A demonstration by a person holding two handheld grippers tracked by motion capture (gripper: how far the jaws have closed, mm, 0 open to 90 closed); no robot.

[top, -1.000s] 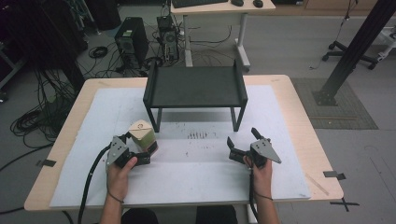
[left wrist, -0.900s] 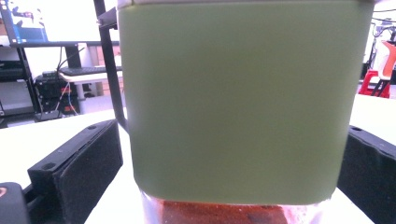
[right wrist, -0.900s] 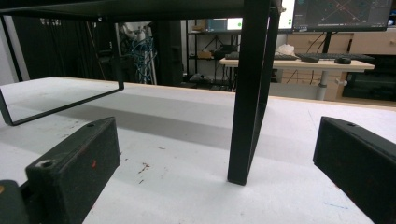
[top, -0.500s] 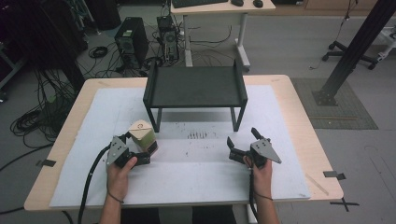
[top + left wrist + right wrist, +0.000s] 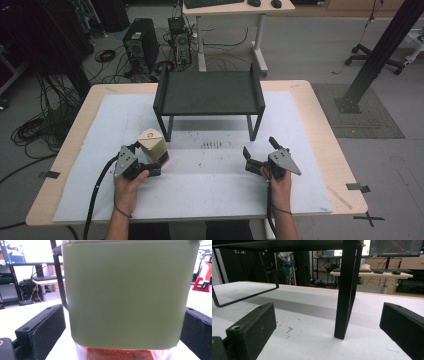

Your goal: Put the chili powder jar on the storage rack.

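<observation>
Jar: a square jar [image 5: 151, 145] with an olive-green sleeve and a pale lid stands upright on the near left part of the table [image 5: 210, 192], just left of the near left leg of the shelf. In the left gripper view its green wall [image 5: 127, 295] is very close, and below the sleeve is clear glass with a red-brown powder at the bottom.

Left gripper: the left gripper [image 5: 145, 159] is on the near left of the table, held by the person's left hand [image 5: 129, 185]. Its jaws are spread, one on each side of the jar. In the left gripper view there is a gap between the left jaw and the jar; for the right jaw I cannot tell if it touches.

Right gripper: the right gripper [image 5: 259, 153] is on the near right of the table, held by the right hand [image 5: 278, 186], well apart from the jar. Its jaws are spread wide with nothing between them, and they point toward the far side.

Shelf: a black metal shelf [image 5: 208, 94] on thin legs stands at the middle of the table, farther than both grippers. In the right gripper view one leg [image 5: 345, 290] is between the two jaws but farther away, on the white mat.

Mat: a white sheet [image 5: 310, 145] covers most of the table, with small dark marks near the middle.

Cables: a black cable [image 5: 97, 192] goes from the left gripper over the near edge.
</observation>
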